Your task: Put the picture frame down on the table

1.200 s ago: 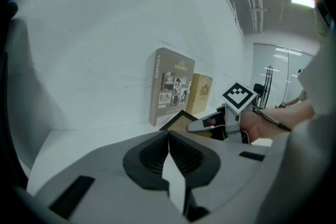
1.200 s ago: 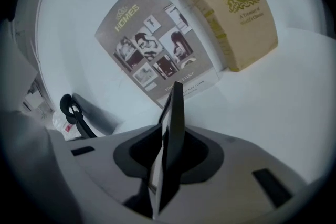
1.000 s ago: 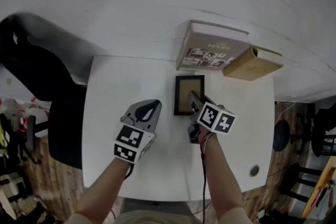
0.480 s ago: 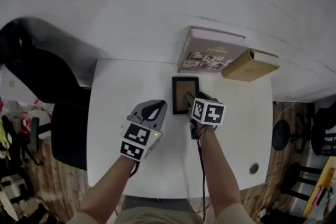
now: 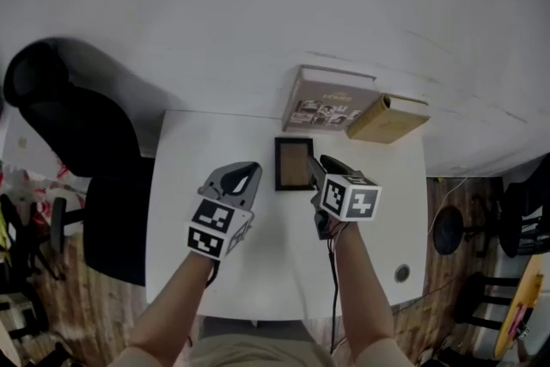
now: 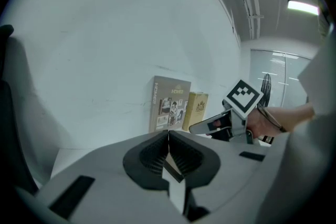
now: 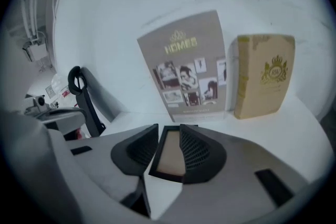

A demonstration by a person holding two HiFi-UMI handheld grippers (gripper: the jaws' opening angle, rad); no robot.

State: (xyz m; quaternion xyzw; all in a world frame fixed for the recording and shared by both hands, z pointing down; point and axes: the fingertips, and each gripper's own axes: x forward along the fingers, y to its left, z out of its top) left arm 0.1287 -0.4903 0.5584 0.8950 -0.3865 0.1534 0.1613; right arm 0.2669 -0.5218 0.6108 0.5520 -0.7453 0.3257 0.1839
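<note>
lying flat, the dark-edged tan picture frame [image 5: 294,163] shows between spread jaws of the right hand-held gripper [image 7: 169,134].

My left gripper [image 5: 243,177] points forward and leans a little to the right. Its jaws are pressed together, with nothing between them. My right gripper [image 5: 317,166] is level with it, near but not touching, tipped slightly leftward with its jaws apart. My bare left forearm [image 5: 176,305] slants inward from below, and my right forearm [image 5: 361,292] runs almost straight ahead.
</note>
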